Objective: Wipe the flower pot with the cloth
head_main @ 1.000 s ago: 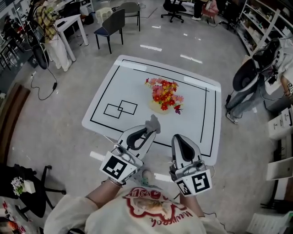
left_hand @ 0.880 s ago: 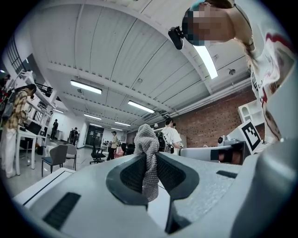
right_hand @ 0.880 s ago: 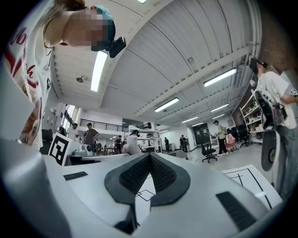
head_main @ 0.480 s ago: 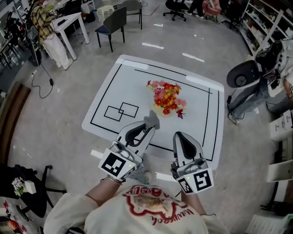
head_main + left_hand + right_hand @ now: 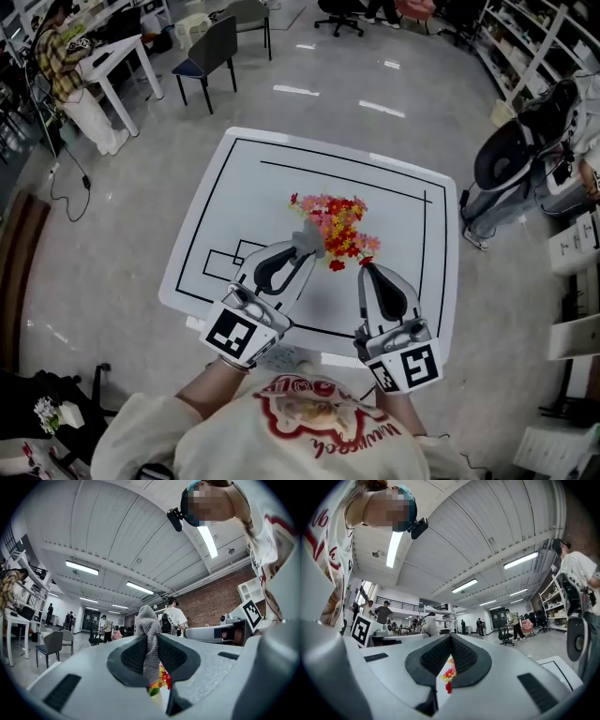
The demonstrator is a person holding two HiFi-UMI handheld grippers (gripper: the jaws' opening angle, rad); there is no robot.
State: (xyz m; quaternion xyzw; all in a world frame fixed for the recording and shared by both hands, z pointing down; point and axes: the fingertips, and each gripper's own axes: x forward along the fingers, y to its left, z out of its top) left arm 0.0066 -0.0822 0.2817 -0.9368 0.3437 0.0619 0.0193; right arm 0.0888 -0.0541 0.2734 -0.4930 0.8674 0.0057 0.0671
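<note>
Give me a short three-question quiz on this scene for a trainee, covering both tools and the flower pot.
1. True or false: the right tool is shut with nothing between its jaws.
2. What does the left tool hold? A, a grey knitted cloth; B, a red flower; C, nothing.
3. Fill in: the pot of red, pink and yellow flowers stands on a white ____ marked with black lines.
Key: 1 true; 2 A; 3 table.
</note>
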